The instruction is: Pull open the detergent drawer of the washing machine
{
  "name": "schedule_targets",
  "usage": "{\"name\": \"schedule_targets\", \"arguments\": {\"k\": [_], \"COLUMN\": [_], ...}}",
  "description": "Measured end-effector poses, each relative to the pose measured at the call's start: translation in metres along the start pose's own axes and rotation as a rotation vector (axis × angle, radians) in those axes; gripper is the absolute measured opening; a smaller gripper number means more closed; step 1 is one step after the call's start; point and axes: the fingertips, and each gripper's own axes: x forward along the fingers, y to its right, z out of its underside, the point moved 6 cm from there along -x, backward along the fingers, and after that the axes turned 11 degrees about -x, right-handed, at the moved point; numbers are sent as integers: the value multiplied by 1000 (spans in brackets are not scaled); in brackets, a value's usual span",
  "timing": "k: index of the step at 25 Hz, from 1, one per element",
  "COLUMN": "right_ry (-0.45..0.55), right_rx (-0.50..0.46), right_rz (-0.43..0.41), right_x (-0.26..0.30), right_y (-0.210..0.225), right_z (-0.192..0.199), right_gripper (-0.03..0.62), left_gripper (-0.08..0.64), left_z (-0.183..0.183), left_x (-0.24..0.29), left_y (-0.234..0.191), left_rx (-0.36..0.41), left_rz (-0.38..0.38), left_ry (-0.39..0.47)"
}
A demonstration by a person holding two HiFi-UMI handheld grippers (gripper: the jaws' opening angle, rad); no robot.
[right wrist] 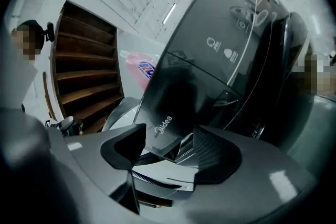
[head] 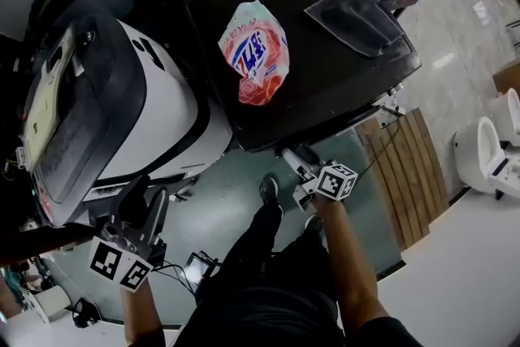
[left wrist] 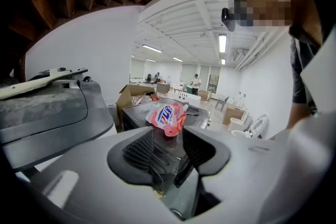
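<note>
Jaws on R gripper stand wide, nothing gripped. Btwn them, clear of the pads, is a front corner of the Midea washing machine w/ its badged panel, prob. the detergent drawer, flush and shut. L gripper sits low off machine's left by a white appliance, jaws narrowly apart, empty. Pink detergent pouch lies on machine's top.

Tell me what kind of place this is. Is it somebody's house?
Probably not a house; more like an appliance showroom or test hall. A dark washing machine and a white appliance stand together, loose toilets sit on the open floor, and cardboard boxes wait in a big strip-lit hall.
</note>
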Motion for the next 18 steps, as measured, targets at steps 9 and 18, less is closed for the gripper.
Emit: {"name": "schedule_targets", "arguments": {"k": [9,18], "right_ry": [68,224], "right_rx": [46,199], "right_rz": [-103,-379], "right_x": [23,35], "right_y": [13,23], "right_z": [8,3], "right_gripper": [273,296], "left_gripper": [179,179], "left_z": [9,19], "left_x": [5,12], "left_y": [-16,-24], "left_rx": [-10,-13], "left_rz": [-20,-27], "left_ry": [-52,-105]}}
